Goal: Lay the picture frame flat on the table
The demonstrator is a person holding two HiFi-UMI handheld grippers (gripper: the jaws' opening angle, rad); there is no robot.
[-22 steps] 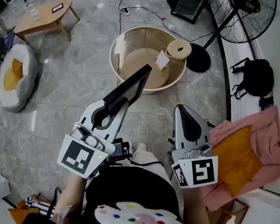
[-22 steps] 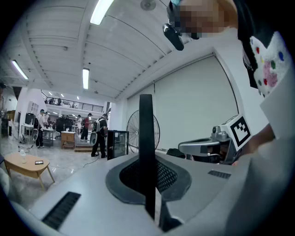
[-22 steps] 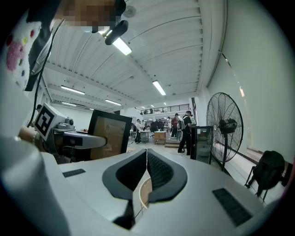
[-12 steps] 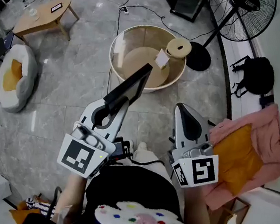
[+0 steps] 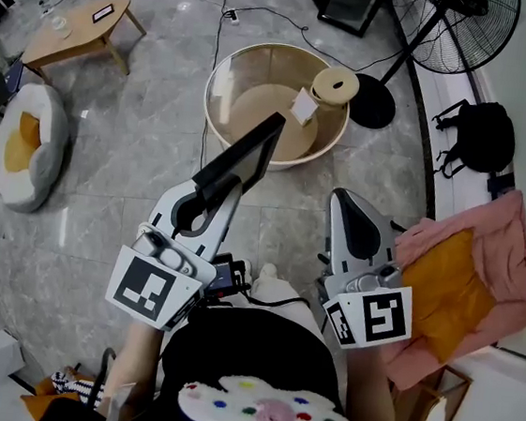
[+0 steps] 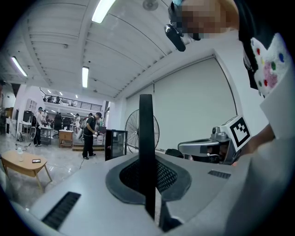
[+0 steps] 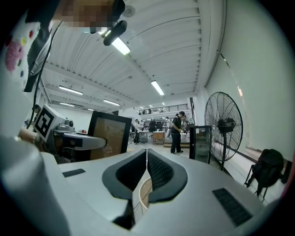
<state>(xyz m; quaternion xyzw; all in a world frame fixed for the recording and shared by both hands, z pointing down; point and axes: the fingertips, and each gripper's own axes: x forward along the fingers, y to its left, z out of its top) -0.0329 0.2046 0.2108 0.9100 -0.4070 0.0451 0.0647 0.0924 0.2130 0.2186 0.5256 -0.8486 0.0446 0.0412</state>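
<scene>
A black picture frame is held in the air above the floor, tilted, with its upper end toward the round table. My left gripper is shut on its lower edge. In the left gripper view the frame shows edge-on as a thin dark bar clamped between the pads. My right gripper hovers to the right at the same height, shut with nothing in it; its jaws meet. From the right gripper view the frame shows a brown panel, next to the left gripper.
The round wooden-rimmed table carries a wooden cylinder and a white card. A standing fan and a black backpack are at the right, with pink and orange cloth nearer. A low wooden table and a cushion lie left.
Nothing of note: the view has shifted slightly, and both grippers keep their places and their grip.
</scene>
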